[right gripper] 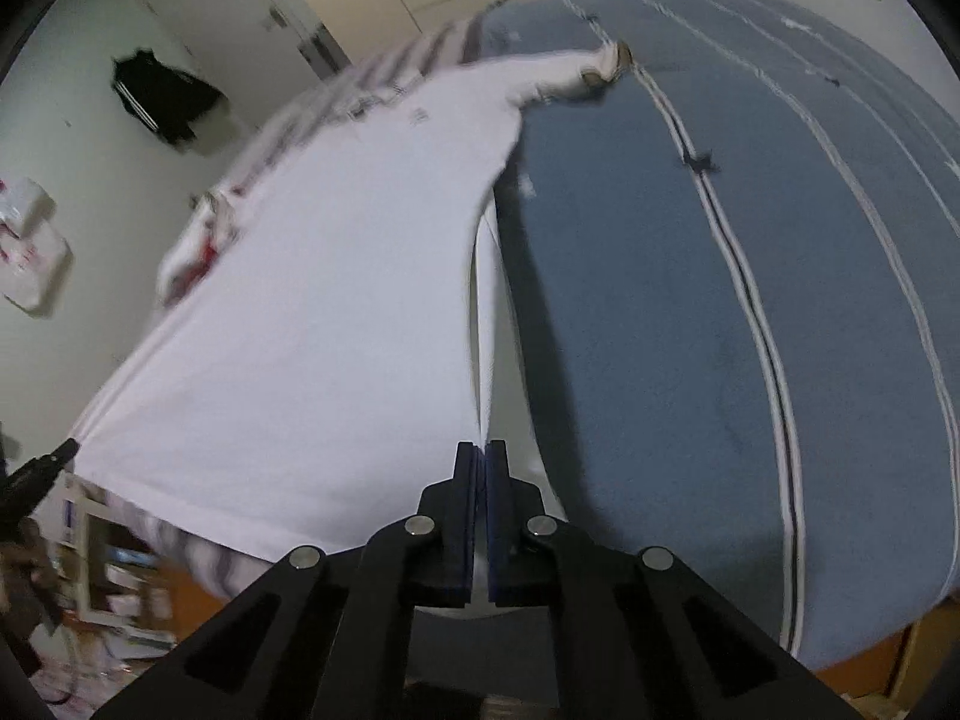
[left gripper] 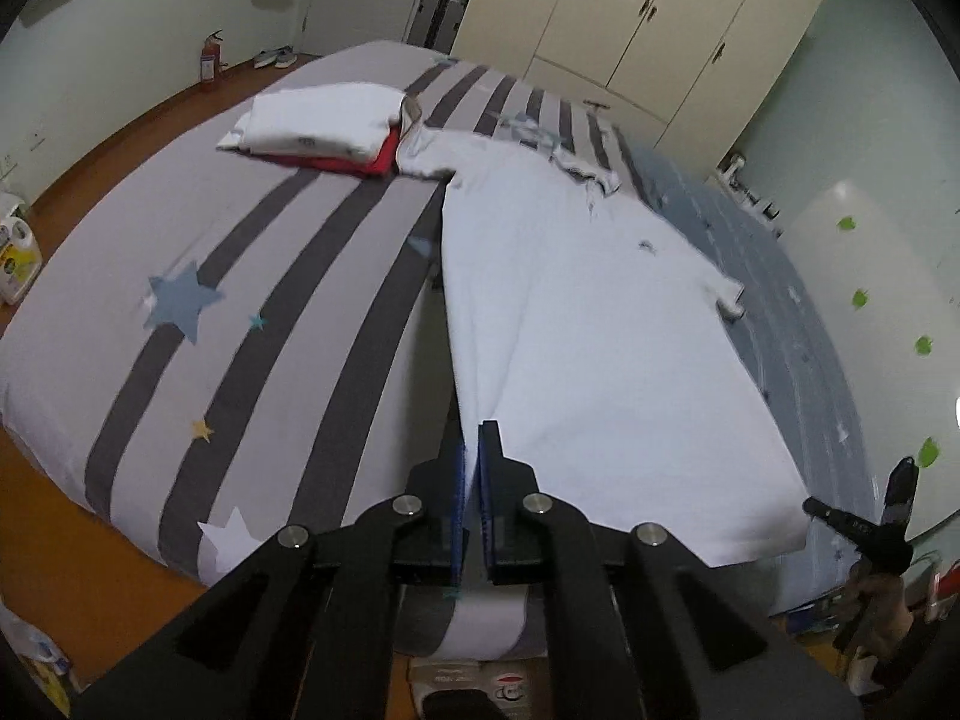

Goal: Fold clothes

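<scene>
white garment point(left gripper: 588, 312): soft matt cloth, smooth | bedcover point(left gripper: 252, 276) left of claw: matt woven cloth, striped | blue blanket point(right gripper: 690, 300) right of claw: napped matt cloth | floor point(left gripper: 66, 516): glossy wood | wardrobe point(left gripper: 648, 18): smooth satin panels

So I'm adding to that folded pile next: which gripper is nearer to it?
Left. The left gripper holds the white shirt's hem corner on the folded pile's side; the right gripper holds the far corner.

Someone's bedroom at home; big bed point(left gripper: 270, 252) with striped star bedding, cream wardrobe point(left gripper: 648, 18) by the wall, dark jacket point(right gripper: 165, 99) hanging up, shoes point(left gripper: 275, 57) on the wood floor point(left gripper: 90, 546).
</scene>
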`<state>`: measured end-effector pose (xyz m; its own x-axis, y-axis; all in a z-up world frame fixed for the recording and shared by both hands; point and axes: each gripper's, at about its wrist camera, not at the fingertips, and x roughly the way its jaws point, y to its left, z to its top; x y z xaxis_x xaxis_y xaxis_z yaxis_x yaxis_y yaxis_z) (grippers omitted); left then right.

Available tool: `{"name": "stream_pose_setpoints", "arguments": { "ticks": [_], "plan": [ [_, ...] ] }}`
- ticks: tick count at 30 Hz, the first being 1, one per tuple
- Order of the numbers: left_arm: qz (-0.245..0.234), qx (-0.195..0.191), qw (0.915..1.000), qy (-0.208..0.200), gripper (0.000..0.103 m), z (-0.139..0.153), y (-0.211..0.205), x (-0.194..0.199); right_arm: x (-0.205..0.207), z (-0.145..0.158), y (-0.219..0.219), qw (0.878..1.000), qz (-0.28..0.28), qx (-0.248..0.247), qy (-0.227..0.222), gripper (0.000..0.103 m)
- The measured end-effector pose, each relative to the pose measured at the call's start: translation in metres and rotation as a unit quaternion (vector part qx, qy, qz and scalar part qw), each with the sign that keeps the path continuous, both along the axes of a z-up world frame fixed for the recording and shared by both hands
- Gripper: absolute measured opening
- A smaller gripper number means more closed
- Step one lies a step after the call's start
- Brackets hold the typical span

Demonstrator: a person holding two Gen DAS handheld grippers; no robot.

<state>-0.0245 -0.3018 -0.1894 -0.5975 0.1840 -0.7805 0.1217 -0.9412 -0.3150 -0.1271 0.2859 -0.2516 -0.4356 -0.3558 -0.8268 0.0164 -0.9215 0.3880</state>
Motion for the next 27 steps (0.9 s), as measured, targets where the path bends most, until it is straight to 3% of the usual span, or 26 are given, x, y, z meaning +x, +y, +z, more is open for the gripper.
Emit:
{"name": "stream_pose_setpoints", "arguments": {
  "ticks": [2,4,7,8,9,13,14,16,18,19,21,26,27],
  "plan": [
    [0.005,-0.021,0.9992,-0.033,0.004,-0.018,-0.004,-0.006,0.003,0.005,0.004,1.000,-0.013,-0.015,-0.012,0.002],
    [0.005,-0.031,0.9947,-0.098,0.007,-0.059,-0.009,-0.010,0.004,-0.002,0.004,0.999,-0.018,-0.014,-0.033,0.002],
    [0.030,-0.065,0.9785,-0.194,0.007,-0.118,-0.012,-0.002,0.007,-0.071,0.004,0.989,-0.009,0.057,-0.138,0.002],
    [0.031,-0.069,0.9758,-0.206,0.007,-0.128,-0.012,0.002,0.009,-0.090,0.007,0.983,-0.019,0.066,-0.171,0.002],
    [0.034,-0.072,0.9772,-0.197,0.007,-0.128,-0.012,0.006,0.013,-0.098,0.010,0.980,-0.028,0.077,-0.180,0.002],
    [0.045,-0.085,0.9835,-0.153,0.013,-0.121,-0.010,0.004,0.015,-0.069,0.012,0.992,-0.041,0.090,-0.084,0.007],
    [0.049,-0.086,0.9843,-0.146,0.018,-0.120,-0.011,-0.002,0.012,-0.064,0.011,0.993,-0.042,0.088,-0.069,0.010],
    [0.052,-0.086,0.9862,-0.131,0.027,-0.120,-0.014,-0.020,-0.001,-0.058,0.009,0.994,-0.040,0.083,-0.051,0.032],
    [0.053,-0.081,0.9874,-0.125,0.040,-0.124,-0.016,-0.037,-0.015,-0.054,0.003,0.996,-0.033,0.078,-0.034,0.041],
    [0.051,-0.075,0.9873,-0.130,0.041,-0.128,-0.016,-0.043,-0.021,-0.053,-0.003,0.996,-0.028,0.082,-0.029,0.049],
    [0.041,-0.067,0.9870,-0.140,0.044,-0.139,-0.012,-0.050,-0.033,-0.058,-0.011,0.994,-0.009,0.106,-0.026,0.056],
    [0.005,-0.075,0.9841,-0.161,0.043,-0.167,0.001,-0.054,-0.026,-0.094,-0.031,0.987,0.042,0.144,-0.058,0.056],
    [-0.003,-0.076,0.9843,-0.160,0.039,-0.169,0.003,-0.053,-0.025,-0.102,-0.035,0.984,0.045,0.157,-0.070,0.055]
  ]
}}
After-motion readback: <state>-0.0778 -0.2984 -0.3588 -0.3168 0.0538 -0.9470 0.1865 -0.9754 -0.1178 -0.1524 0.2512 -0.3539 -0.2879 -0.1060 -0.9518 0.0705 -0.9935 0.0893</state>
